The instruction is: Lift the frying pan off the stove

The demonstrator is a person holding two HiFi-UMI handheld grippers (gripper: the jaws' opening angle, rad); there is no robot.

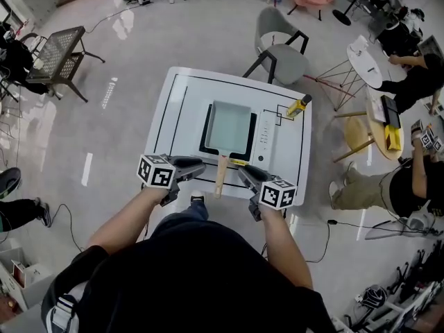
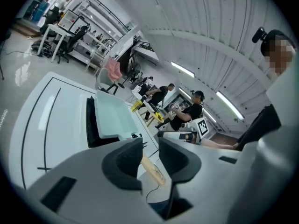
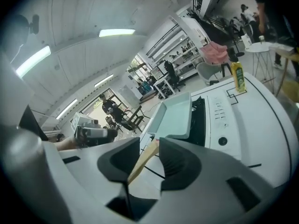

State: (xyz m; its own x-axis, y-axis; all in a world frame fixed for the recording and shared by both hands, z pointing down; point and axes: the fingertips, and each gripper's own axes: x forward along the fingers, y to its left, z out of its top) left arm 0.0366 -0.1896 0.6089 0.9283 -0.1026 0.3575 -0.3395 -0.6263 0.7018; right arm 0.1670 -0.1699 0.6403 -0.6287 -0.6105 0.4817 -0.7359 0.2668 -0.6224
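Note:
A pale green rectangular frying pan (image 1: 229, 127) sits on the black stove (image 1: 205, 136) on the white table (image 1: 177, 109). Its wooden handle (image 1: 220, 175) sticks out over the table's near edge. My left gripper (image 1: 196, 166) hovers just left of the handle and my right gripper (image 1: 245, 172) just right of it, neither touching it. In the left gripper view the jaws (image 2: 150, 146) stand parted, with the handle (image 2: 153, 169) seen beyond the gap. The right gripper view shows its jaws (image 3: 149, 147) parted too, the handle (image 3: 144, 160) and pan (image 3: 175, 118) ahead.
A yellow bottle (image 1: 298, 106) lies at the table's far right corner, beside the stove's control panel (image 1: 266, 134). A grey chair (image 1: 284, 57) stands behind the table. People sit at small tables on the right (image 1: 416, 82). Cables run over the floor.

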